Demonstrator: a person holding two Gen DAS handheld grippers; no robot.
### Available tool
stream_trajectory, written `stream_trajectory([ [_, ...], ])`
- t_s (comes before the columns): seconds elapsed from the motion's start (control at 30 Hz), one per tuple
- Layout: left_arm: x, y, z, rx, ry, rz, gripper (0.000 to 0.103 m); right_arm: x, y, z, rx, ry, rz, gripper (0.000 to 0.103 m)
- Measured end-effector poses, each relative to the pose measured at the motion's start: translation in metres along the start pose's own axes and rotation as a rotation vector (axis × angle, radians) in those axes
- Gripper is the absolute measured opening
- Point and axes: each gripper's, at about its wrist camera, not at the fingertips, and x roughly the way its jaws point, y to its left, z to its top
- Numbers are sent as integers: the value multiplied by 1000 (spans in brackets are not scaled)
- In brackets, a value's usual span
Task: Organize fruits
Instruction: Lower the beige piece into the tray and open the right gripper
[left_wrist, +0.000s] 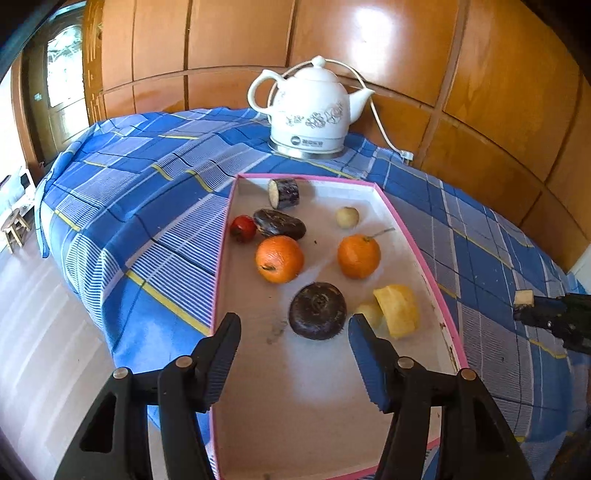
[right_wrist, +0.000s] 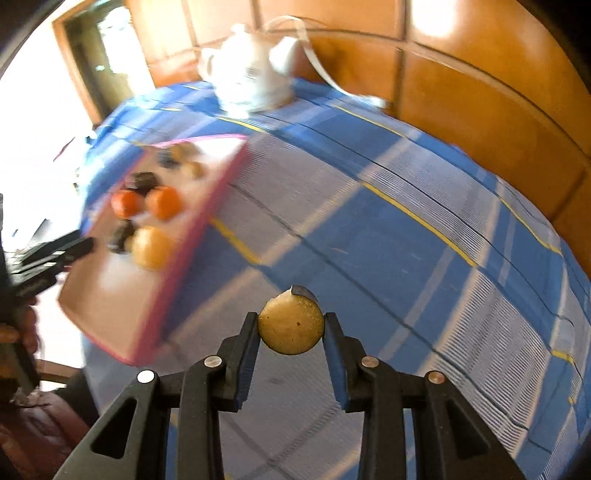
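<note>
Black left claw, blue ribbed pads, silver rivets

The near half of the pink-rimmed tray is bare floor. Toward twelve o'clock the way is crowded: a dark round piece sits foremost, a yellow chunk at its three o'clock, two oranges behind them with a gap between. A white kettle and its cord block the far edge of the surface. At three o'clock of the tray, the checked cloth lies wide and bare, bounded by wooden panelling.
</note>
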Motion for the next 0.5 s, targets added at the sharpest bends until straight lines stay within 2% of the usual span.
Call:
stream_trajectory([
  [0.23, -8, 31, 12, -77, -39, 41, 61, 0, 67, 20, -86, -31, 165, 35],
  [0.37, -10, 45, 14, -106, -45, 61, 61, 19, 103, 28, -142, 2, 232, 35],
  [0.5, -8, 51, 13, -122, -38, 64, 61, 53, 134, 31, -188, 82, 266, 35],
])
